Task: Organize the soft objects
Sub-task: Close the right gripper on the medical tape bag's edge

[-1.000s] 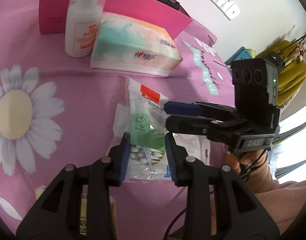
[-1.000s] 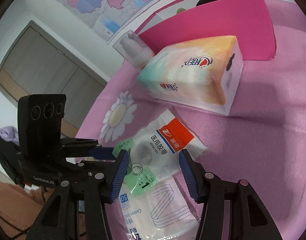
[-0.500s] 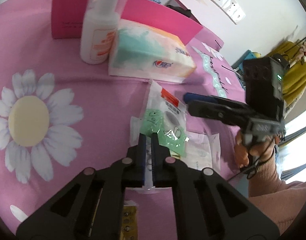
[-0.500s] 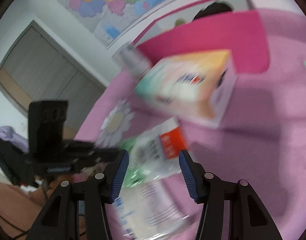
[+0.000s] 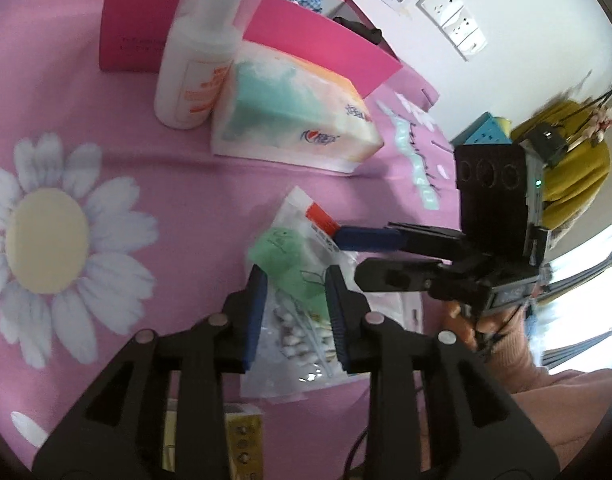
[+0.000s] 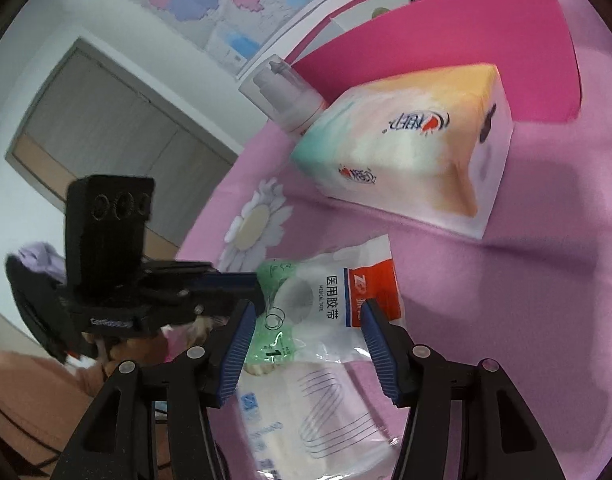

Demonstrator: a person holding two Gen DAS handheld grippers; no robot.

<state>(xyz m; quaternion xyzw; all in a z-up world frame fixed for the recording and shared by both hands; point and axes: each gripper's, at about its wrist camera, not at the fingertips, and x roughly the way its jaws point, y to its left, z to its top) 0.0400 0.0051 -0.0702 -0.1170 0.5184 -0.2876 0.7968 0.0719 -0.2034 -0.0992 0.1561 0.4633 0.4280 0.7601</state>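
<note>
— Fingers (image 5: 256,300) on the left gripper (image 5: 294,280), how do they stand?

— Narrowly parted. They have just been opening, and the clear plastic bag of cotton swabs with a green label (image 5: 302,320) lies between them. The blue pads sit on either side of it and do not press on it.

— And the right gripper (image 6: 306,316)?

— Its fingers are about half spread, one on each side of the white medical tape packet with red and blue print (image 6: 346,292). The packet lies flat between them, and I see no squeeze on it.

— Where are the soft things?

— All in one small heap on the pink daisy-print cloth covering the counter (image 5: 186,200). The swab bag and the tape packet overlap. A flat clear packet of cotton pads (image 6: 306,412) lies partly under them, on the near side in the right wrist view.

— What lies beyond the heap?

— A soft pack of tissues in teal, white and orange (image 5: 294,112), a little apart from the tape packet. A white pump bottle with a clear cap (image 5: 194,64) stands upright just beside it. Behind both stands an open magenta cardboard box (image 5: 318,48).

— Anything of the person?

— A pink sleeve (image 5: 546,400) behind the right gripper, at the counter's edge.
</note>
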